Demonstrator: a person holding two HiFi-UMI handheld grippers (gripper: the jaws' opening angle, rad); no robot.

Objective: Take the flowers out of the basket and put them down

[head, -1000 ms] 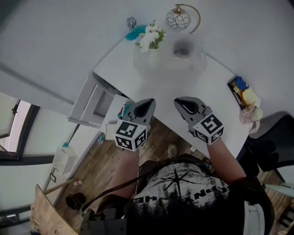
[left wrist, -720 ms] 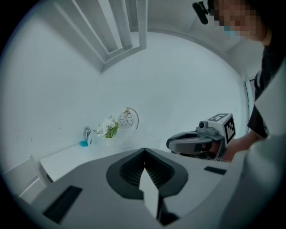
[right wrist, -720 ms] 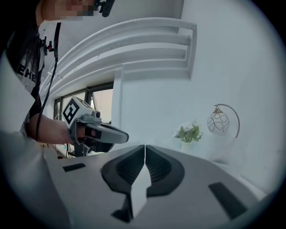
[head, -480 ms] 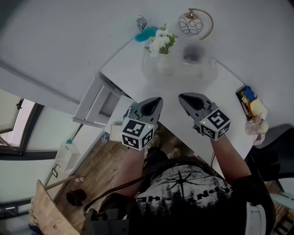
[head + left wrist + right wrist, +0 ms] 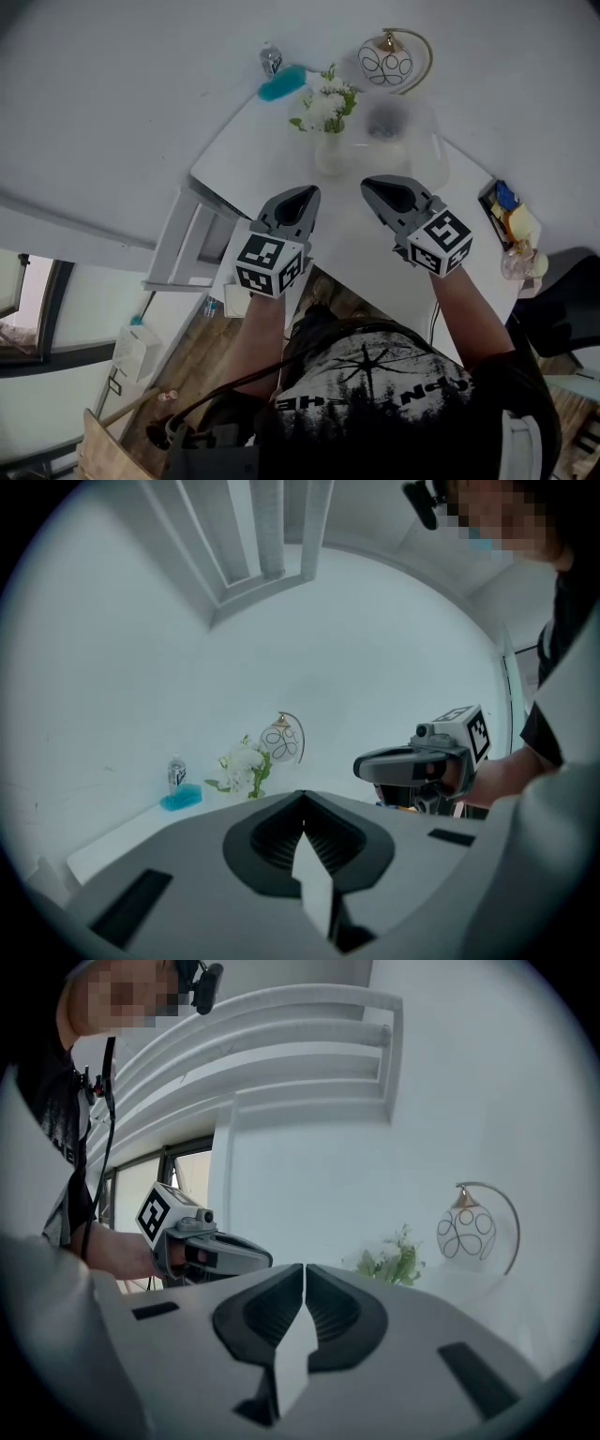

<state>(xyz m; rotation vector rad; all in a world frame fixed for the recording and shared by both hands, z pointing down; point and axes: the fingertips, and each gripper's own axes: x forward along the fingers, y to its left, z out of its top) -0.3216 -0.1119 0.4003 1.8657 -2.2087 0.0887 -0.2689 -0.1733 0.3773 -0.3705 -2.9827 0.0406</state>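
Observation:
White flowers with green leaves [image 5: 323, 101] stand upright in a pale container [image 5: 330, 156] at the far side of the white table [image 5: 253, 155]; its shape is hard to make out. They also show small in the left gripper view [image 5: 242, 766] and the right gripper view [image 5: 389, 1262]. My left gripper [image 5: 300, 200] and right gripper [image 5: 384, 191] hover side by side over the table's near edge, short of the flowers. Both point towards them, shut and holding nothing. Each gripper view shows its own jaws closed, the left gripper [image 5: 302, 803] and the right gripper [image 5: 305, 1274].
A round globe lamp [image 5: 386, 64] stands behind the flowers, with a blue dish [image 5: 281, 82] and a small bottle [image 5: 271, 58] to their left. A tray of coloured items [image 5: 502, 202] sits at the table's right edge. A white rack [image 5: 183, 239] is left, a black chair [image 5: 562, 300] right.
Both grippers have moved forward together over the table's near edge, closer to the flowers. Their jaws stayed shut.

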